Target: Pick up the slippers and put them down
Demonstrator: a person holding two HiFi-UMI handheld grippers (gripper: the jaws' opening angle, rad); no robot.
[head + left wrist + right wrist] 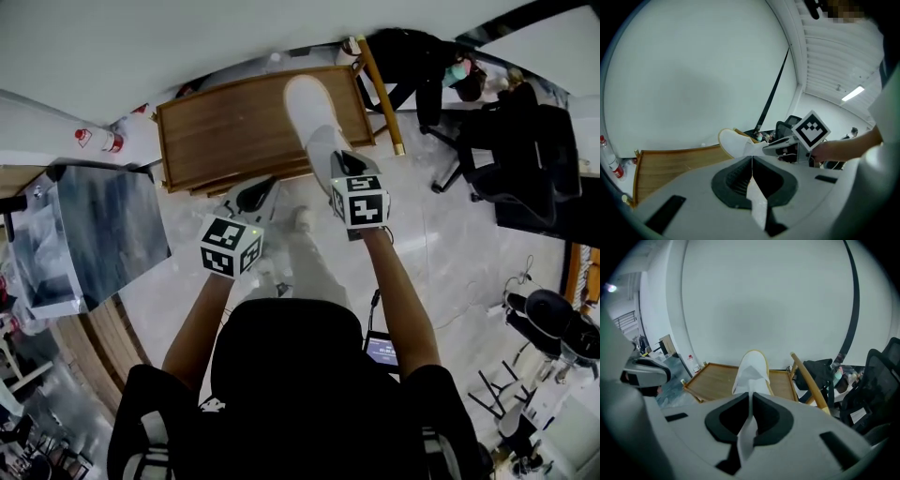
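A white slipper (309,108) (752,369) hangs over the low wooden tray table (234,131) (717,380). My right gripper (330,152) (752,397) is shut on its heel end, and the toe points away from me. The left gripper view shows this slipper (733,143) to the right of my left gripper (752,161), above the tray table (670,164). My left gripper (265,186) is at the tray's near edge. Its jaws are shut on a thin white strip (755,199), seemingly the edge of a second slipper. The rest of that slipper is hidden below the gripper.
A wooden chair (380,89) with a black bag (412,56) stands right of the tray. A plastic bottle (98,139) stands left of it. A glossy dark box (94,225) sits at my left, with a black office chair (534,159) and stools at the right.
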